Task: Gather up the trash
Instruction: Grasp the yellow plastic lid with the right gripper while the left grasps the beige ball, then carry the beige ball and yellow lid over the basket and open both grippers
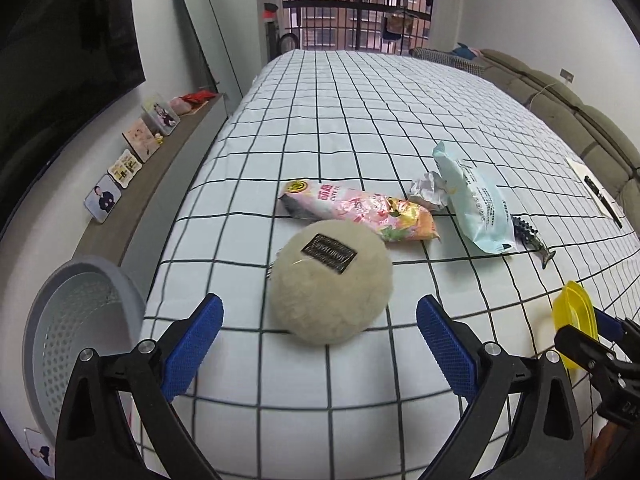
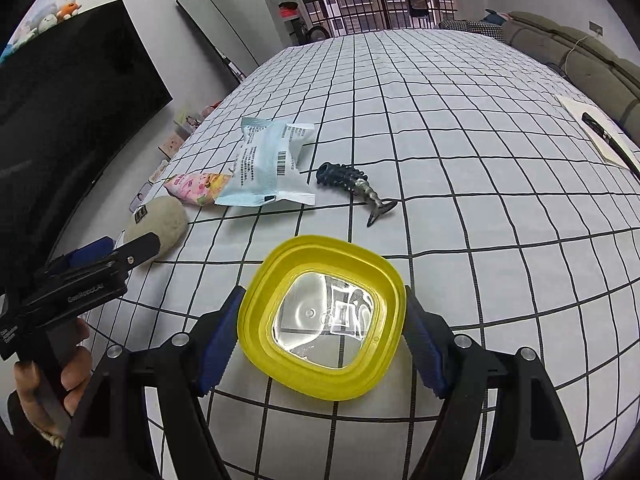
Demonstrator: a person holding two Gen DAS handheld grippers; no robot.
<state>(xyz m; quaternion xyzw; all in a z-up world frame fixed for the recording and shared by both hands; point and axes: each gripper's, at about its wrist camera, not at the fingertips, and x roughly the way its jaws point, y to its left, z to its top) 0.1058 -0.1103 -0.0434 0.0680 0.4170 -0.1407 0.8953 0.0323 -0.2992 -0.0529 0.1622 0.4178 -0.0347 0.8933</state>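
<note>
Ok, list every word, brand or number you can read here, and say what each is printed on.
"GenRobotAI": on the black body of the left claw, seen from the right wrist.
Beige plush ball: dark label, text too blurred to read.
Pink snack wrapper: print not legible.
Pale blue packet: fine print and barcode, too small.

On the bed (image 1: 360, 120) a plush ball (image 1: 331, 282) lies nearest the left hand-held gripper (image 1: 320, 332), just ahead of its spread fingers. Behind the ball lies a snack wrapper (image 1: 360, 210), and to the wrapper's right a crumpled paper (image 1: 428, 190) sits against a wipes packet (image 1: 476, 204). A toy fish (image 2: 354, 184) lies right of the packet, partly under its edge in the left view. A lid (image 2: 322, 322) sits between the fingers of the right hand-held gripper (image 2: 322, 340), right of the ball. A basket (image 1: 76, 332) stands left of the bed, beside a shelf (image 1: 160, 184) carrying picture cards (image 1: 103, 199). A notebook (image 2: 596, 130) with a pen (image 2: 604, 130) on it lies at the bed's far right.
</note>
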